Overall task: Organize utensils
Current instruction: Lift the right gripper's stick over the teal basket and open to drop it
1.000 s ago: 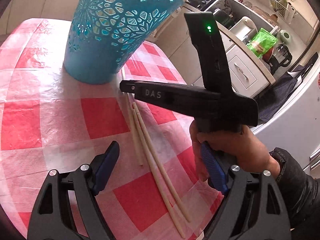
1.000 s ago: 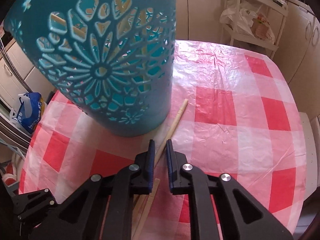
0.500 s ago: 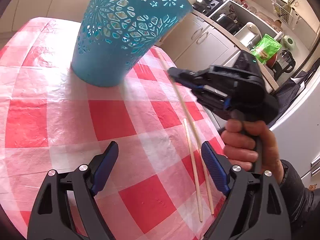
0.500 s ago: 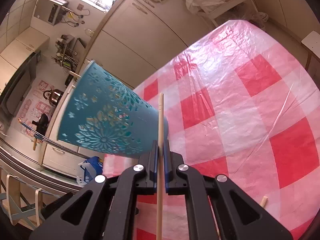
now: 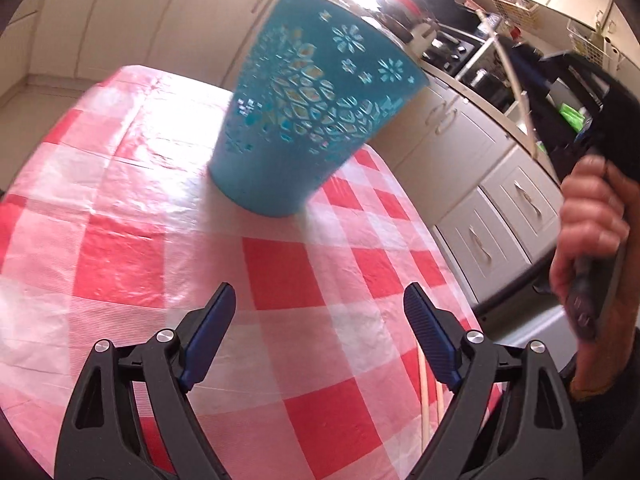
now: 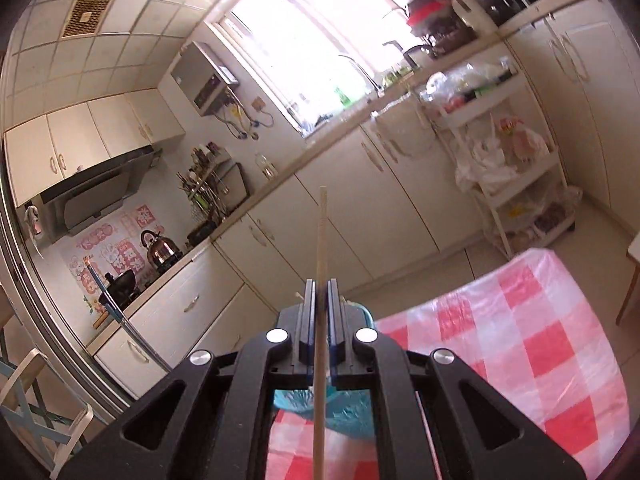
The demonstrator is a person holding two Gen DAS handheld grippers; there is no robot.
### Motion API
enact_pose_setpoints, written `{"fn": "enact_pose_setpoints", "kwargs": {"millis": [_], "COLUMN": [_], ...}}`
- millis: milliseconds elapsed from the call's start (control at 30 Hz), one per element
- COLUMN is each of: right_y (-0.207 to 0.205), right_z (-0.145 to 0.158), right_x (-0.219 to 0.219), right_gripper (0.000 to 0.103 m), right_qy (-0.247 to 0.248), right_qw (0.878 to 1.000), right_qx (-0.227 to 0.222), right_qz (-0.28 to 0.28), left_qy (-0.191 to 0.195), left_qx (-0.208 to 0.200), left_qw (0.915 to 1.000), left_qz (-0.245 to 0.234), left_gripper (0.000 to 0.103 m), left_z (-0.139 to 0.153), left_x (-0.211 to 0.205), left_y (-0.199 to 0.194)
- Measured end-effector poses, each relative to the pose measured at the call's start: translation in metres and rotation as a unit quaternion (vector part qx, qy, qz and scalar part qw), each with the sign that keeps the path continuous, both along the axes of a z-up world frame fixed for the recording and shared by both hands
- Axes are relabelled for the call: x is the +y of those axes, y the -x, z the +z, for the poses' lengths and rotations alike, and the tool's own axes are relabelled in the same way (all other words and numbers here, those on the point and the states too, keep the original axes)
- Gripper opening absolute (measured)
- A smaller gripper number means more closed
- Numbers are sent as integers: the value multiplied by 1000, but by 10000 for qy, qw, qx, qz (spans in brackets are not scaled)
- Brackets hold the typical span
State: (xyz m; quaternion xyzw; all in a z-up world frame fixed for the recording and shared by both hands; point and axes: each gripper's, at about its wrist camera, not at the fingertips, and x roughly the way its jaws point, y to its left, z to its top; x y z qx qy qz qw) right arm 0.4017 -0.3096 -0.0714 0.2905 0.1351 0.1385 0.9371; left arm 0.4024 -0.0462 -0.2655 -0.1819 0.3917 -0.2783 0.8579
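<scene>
One chopstick lifted in our right gripper, the blue holder below it.

Our right gripper pinches a thin, round, pale wooden chopstick between its fingers, raised above the teal holder. Our left gripper hangs near that holder with fingers spread and nothing between them, beside two more chopsticks on the tabletop. The holder is tapered plastic, pierced with flower cutouts, upright on glossy red-and-white checked cloth.
</scene>
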Motion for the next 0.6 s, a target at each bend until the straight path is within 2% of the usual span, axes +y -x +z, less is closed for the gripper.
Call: {"fn": "enact_pose_setpoints", "kwargs": {"millis": [100, 233, 400, 600], "right_y": [-17, -45, -70, -74], "right_z": [20, 24, -4, -36], "right_x": [15, 39, 56, 63], "right_gripper": [6, 6, 6, 6], "right_qy": [285, 856, 1217, 1536], "right_qw": [9985, 9935, 9911, 9875], "right_qx": [-404, -604, -400, -217], "right_qz": [-229, -447, -373, -270], "left_qy": [17, -15, -18, 41], "left_qx": [-49, -104, -167, -161], "left_qw": [9998, 9997, 9996, 9996], "left_qz": [189, 234, 208, 228], "left_gripper": [84, 85, 85, 85], "left_z": [0, 1, 3, 3], "left_x": [6, 7, 7, 9], "left_y": [2, 2, 4, 3]}}
